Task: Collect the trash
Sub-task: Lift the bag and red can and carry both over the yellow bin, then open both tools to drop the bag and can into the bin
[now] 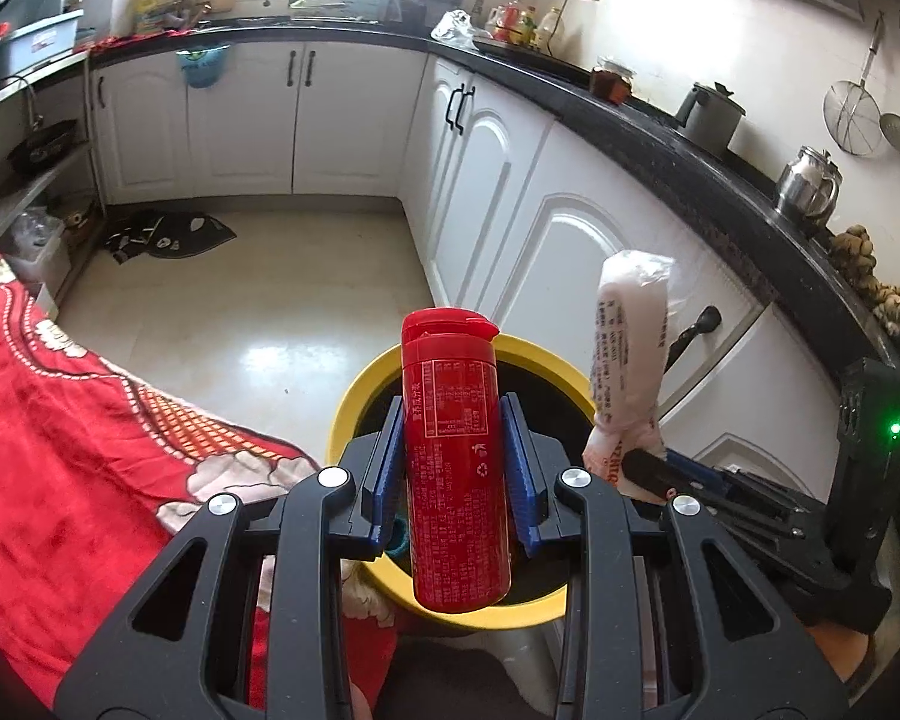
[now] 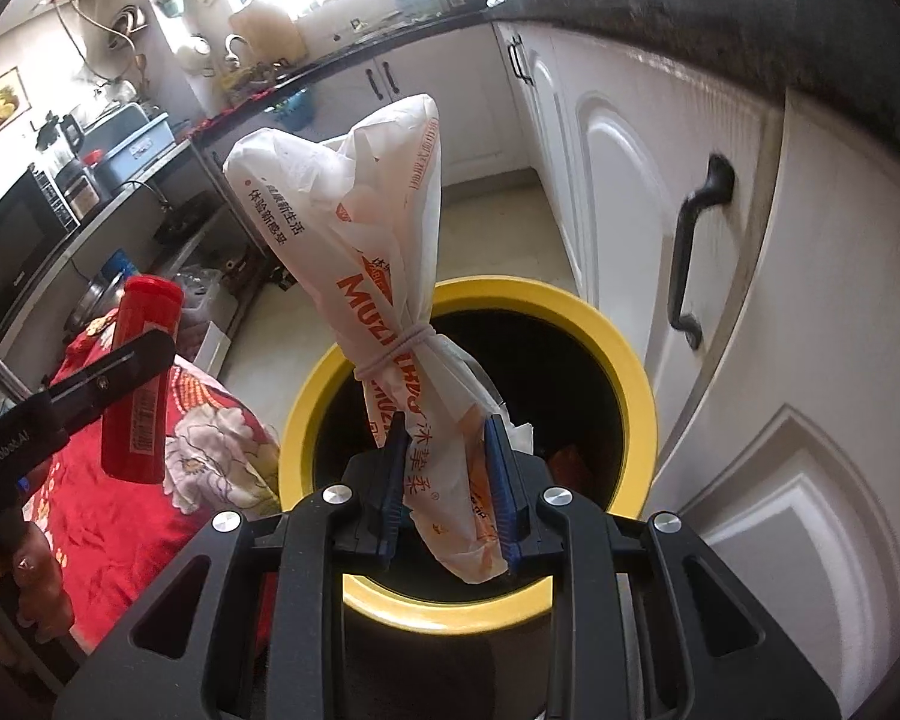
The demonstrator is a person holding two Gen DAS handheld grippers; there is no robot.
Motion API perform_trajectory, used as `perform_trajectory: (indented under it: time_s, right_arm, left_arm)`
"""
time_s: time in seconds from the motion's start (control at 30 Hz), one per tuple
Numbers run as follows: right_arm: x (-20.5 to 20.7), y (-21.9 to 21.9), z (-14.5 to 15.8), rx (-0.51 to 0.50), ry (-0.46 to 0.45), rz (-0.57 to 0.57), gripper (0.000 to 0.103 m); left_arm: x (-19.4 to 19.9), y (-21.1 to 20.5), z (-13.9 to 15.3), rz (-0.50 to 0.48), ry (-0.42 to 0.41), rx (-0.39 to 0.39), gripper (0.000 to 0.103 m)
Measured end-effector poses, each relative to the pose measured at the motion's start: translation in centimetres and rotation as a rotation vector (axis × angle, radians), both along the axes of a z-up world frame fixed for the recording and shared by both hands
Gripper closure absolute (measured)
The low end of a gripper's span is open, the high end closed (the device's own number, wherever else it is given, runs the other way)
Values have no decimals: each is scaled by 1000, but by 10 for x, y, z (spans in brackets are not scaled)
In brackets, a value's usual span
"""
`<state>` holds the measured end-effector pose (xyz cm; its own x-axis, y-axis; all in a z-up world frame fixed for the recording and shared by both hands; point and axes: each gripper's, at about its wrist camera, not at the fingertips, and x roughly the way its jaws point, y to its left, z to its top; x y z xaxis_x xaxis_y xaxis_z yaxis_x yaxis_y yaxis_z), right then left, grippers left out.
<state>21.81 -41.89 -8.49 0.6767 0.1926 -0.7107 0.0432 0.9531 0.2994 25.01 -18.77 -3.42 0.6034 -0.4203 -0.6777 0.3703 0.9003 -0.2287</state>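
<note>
Left tool (image 1: 455,468): clamped tight on the red canister (image 1: 455,468), blue pads pressing both sides, cap end pointing away.
Right tool (image 2: 445,483): closed on the lower end of the white wrapped bag (image 2: 354,222) (tied round the middle with a band), upper end standing tall.
Yellow bin (image 2: 630,354): directly beneath both loads, dark mouth open, some rubbish already inside.
Canister position: above the bin's mouth, towards its near rim.
Bag position: over the bin's mouth, top leaning towards the far rim.
Red cloth (image 1: 60,420): right beside the bin, touching its rim.
Risk one: canister released too near the rim, likely to clip yellow plastic and bounce onto the cloth.
Risk two: tall, top-heavy bag, liable to tip over the far rim on release.
Risk three: both dropped together, possible collision above the bin.
</note>
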Motion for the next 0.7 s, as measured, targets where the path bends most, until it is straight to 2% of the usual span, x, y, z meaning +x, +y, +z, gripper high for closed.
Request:
perform_trajectory:
  time_s: [0.27, 0.53, 0.57, 0.63, 0.7]
  right_arm:
    - [4, 2, -19, 3, 43, -17, 77]
    - [6, 1, -35, 0, 74, -54, 68]
    - [5, 0, -36, -3, 78, -61, 66]
    - [5, -1, -38, -8, 80, -67, 64]
    - [3, -3, -39, -9, 84, -70, 64]
  left_arm:
    - [8, -5, -12, -30, 21, 9, 79]
    - [19, -11, -25, -30, 59, 5, 79]
    - [21, -11, -27, -31, 68, 4, 77]
    - [23, -9, -29, -21, 76, -3, 59]
    - [23, -6, -31, -14, 82, 0, 56]
